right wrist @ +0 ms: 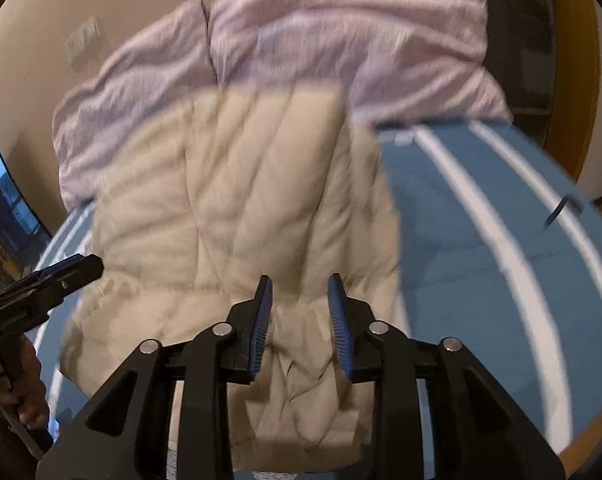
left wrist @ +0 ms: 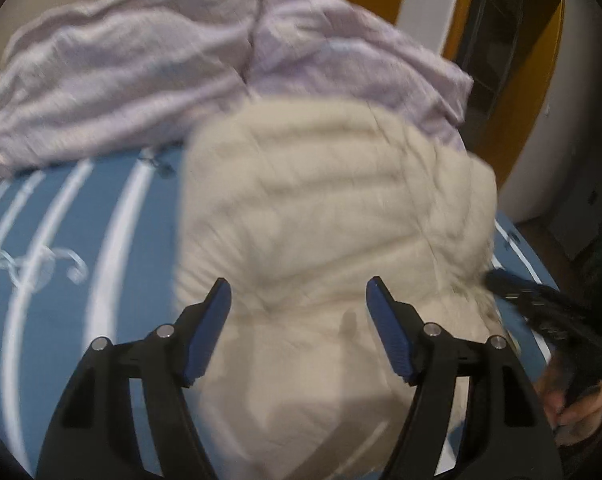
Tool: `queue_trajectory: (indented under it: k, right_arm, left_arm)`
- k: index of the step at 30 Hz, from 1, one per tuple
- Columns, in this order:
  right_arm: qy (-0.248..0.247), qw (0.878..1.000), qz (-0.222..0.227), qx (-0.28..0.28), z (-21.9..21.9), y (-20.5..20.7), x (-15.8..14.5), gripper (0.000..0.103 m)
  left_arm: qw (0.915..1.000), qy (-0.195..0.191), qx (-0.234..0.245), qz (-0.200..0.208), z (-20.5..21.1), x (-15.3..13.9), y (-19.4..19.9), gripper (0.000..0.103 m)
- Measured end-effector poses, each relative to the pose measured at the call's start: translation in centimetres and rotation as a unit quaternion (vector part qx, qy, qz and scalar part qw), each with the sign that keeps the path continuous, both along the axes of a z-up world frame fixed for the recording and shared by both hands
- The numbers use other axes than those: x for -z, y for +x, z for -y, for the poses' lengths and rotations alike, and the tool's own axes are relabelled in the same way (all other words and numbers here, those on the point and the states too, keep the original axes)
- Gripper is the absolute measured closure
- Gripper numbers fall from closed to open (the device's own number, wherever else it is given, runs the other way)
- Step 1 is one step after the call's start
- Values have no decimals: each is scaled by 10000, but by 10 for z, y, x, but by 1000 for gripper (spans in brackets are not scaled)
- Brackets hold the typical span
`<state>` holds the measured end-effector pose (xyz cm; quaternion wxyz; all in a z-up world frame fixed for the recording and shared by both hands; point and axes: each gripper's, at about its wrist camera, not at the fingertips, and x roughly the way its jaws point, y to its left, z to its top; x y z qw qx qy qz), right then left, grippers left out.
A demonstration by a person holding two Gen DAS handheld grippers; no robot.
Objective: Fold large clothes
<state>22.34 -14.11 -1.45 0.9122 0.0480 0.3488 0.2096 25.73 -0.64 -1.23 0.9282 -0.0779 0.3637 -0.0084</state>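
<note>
A cream quilted puffer jacket (left wrist: 325, 216) lies on a blue bed with white stripes (left wrist: 61, 220). It also shows in the right wrist view (right wrist: 241, 200). My left gripper (left wrist: 299, 284) is wide open and empty, just above the jacket's near part. My right gripper (right wrist: 301, 280) is part open and empty over the jacket's lower edge. The right gripper shows at the right edge of the left wrist view (left wrist: 541, 304). The left gripper shows at the left of the right wrist view (right wrist: 49, 280). Both views are blurred.
A crumpled lilac duvet (left wrist: 141, 76) lies piled at the far end of the bed, also in the right wrist view (right wrist: 321, 40). A beige wall (right wrist: 101, 0) is behind. A wooden door frame (left wrist: 521, 120) stands at the right. A dark screen (right wrist: 9, 196) is at the left.
</note>
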Motion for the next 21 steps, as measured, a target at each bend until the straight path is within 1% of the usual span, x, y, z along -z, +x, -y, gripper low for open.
queue_trajectory:
  k: [1,3,5,12,16,18,21]
  right_arm:
    - [108,9999,99,-10,0,0,-10,60]
    - [203,9996,203,-73,-4,4,-23,60]
    - [179,9993,280,-159,-17,12,-32,60]
    - [-183,9987,378,-305,-70,48,-38,60]
    - [-312,9987,388,-68,-81,79,-33,60]
    - [-383,9988,295,73,-81,92,-23,60]
    - [-506,9984,44,253,-76,109,2,60]
  left_arm:
    - [9999,39,-94,59,-8,-6,2,33]
    - [9997,30,-228,49,-19,-12,10,33]
    - [9995,56,-325,-1,-26,-12,18,33]
    - [9984,180,-530,-87,-39,-10,53,32]
    - [9971,352,-667,21,-39,-13,78,29]
    - [9962,467,-729,68,-38,-11,90,27]
    - [9957,530,-755,53,-34,-1,104,25]
